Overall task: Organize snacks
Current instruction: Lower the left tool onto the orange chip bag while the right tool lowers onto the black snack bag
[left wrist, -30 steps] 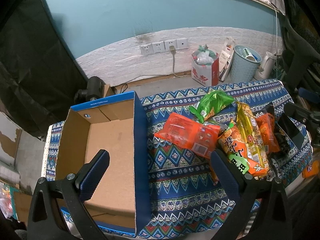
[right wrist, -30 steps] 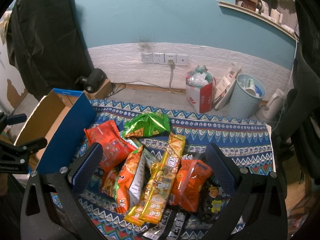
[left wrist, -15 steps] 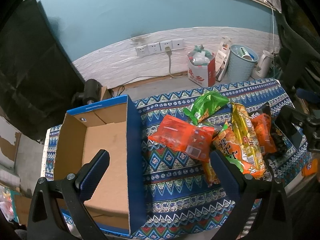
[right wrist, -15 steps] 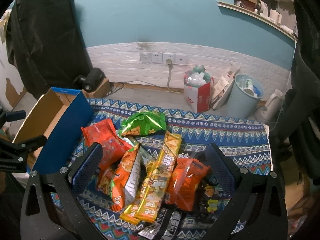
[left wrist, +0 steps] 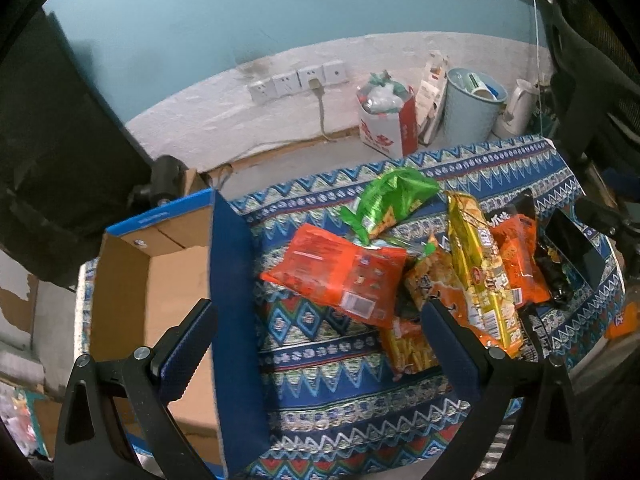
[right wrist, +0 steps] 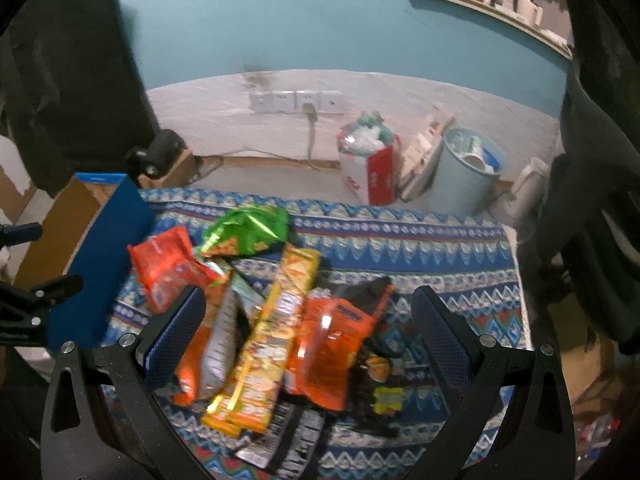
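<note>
Between the right gripper (right wrist: 306, 332)'s wide-spread, empty jaws lies a long yellow snack pack (right wrist: 268, 344): light, crinkly, slippery; best pinched across its middle.

Left wrist view: looks forward and down from above the near table edge, close to the cardboard box (left wrist: 132, 300) at lower left. Right wrist view: same heading, sited further right, close above the snack pile (right wrist: 260, 320) at centre. Shared: pile, box, patterned tablecloth (left wrist: 336, 364), back wall sockets (right wrist: 296, 101)
</note>
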Motion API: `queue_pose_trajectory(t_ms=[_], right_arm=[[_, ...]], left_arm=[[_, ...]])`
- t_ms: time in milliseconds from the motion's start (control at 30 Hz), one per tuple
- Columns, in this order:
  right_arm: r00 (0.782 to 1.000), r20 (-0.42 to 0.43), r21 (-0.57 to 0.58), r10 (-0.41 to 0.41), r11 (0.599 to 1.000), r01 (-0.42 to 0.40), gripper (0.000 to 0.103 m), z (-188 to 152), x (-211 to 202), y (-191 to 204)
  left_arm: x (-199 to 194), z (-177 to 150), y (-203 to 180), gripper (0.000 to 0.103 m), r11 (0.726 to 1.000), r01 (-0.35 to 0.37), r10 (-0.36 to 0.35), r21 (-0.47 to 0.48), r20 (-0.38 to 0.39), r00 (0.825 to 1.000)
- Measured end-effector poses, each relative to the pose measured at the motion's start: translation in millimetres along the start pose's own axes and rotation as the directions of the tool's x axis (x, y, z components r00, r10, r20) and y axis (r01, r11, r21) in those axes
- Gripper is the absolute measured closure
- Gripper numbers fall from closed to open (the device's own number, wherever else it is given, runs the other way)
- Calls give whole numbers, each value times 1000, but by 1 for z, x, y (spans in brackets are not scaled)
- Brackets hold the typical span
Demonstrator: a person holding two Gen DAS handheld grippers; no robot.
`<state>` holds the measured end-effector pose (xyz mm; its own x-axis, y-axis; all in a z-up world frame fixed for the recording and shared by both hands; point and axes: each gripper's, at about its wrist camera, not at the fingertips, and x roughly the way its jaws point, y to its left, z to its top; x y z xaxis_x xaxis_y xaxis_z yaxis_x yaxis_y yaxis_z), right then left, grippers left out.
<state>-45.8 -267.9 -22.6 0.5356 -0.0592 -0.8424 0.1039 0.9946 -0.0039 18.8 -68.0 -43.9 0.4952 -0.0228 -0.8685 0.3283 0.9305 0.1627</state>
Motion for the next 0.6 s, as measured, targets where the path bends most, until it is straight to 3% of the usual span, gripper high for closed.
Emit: queue_pose_trajectory(t_ms=[267, 600], right_arm=[[994, -95, 61, -55, 996, 61, 3, -16, 23, -42], [962, -270, 117, -48, 990, 82, 3, -48, 72, -68]], left_arm=[[31, 4, -27, 1, 999, 50, -48, 14, -95, 994], [68, 8, -59, 1, 994, 110, -103, 25, -195, 975]])
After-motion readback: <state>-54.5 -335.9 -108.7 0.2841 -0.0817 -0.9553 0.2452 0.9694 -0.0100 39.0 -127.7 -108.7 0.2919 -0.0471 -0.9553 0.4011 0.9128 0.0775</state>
